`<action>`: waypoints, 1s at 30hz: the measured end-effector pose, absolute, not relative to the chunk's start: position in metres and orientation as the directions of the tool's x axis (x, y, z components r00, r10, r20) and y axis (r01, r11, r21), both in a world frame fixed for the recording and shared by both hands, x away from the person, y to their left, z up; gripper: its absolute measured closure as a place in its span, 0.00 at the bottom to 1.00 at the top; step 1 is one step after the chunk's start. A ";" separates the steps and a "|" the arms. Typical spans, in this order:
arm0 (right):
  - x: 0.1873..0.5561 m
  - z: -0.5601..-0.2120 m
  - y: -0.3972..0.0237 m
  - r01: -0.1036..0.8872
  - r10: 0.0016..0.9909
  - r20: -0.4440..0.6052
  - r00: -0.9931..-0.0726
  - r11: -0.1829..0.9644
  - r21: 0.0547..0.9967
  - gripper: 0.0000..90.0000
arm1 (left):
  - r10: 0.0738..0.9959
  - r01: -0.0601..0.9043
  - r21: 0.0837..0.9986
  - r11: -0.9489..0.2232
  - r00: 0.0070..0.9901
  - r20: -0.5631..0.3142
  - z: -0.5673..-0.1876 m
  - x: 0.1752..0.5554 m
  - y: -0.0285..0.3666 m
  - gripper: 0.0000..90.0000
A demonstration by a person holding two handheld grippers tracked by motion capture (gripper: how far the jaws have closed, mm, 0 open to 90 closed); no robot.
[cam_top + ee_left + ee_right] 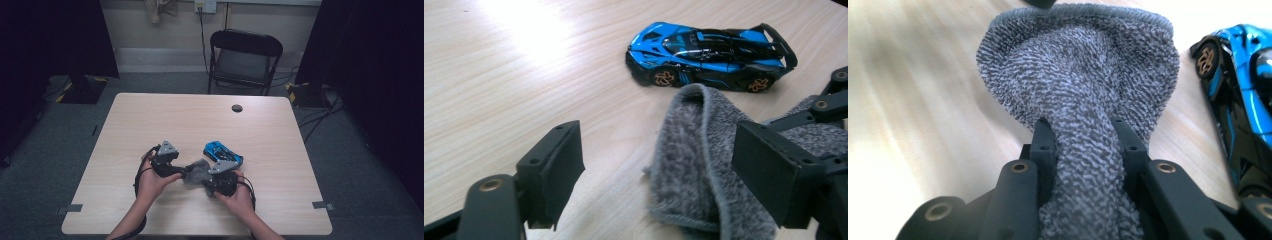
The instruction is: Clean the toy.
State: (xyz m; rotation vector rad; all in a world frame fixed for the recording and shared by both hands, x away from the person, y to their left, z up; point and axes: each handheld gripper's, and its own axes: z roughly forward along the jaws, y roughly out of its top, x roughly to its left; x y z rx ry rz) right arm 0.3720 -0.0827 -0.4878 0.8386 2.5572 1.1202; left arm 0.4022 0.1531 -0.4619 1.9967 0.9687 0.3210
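Grey terry cloth (1083, 125) fills the nearest ground of the right gripper view, bunched into a thick rope between the right gripper's (1083, 137) black fingers, which are clamped on it from both sides; beyond the pinch it fans out over the pale wooden surface (923, 100). The left gripper view adds what that one hides: the left gripper (659, 165) has its fingers standing well apart, the cloth (704, 165) lying between them nearer the right pad, with no pad pressing on it. The high view shows both hands (152, 182) low at the near edge, the cloth (197, 172) stretched between the two grippers. Just beyond it sits a blue toy car (711, 55), wheels down, close to the cloth's fold; farther off, past the surface, stands a black folding chair (244, 60).
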 end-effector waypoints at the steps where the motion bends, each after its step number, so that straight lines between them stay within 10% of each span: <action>1: 0.372 -0.485 -0.086 0.414 0.589 0.025 -0.808 0.537 0.735 0.78 | 0.734 0.509 0.798 -0.321 0.666 -0.130 -0.461 0.403 0.154 0.22; 30: 0.400 -0.426 -0.213 0.500 0.772 0.012 -0.636 0.400 0.768 0.78 | 0.635 0.459 0.794 -0.399 0.763 -0.123 -0.471 0.410 0.115 0.22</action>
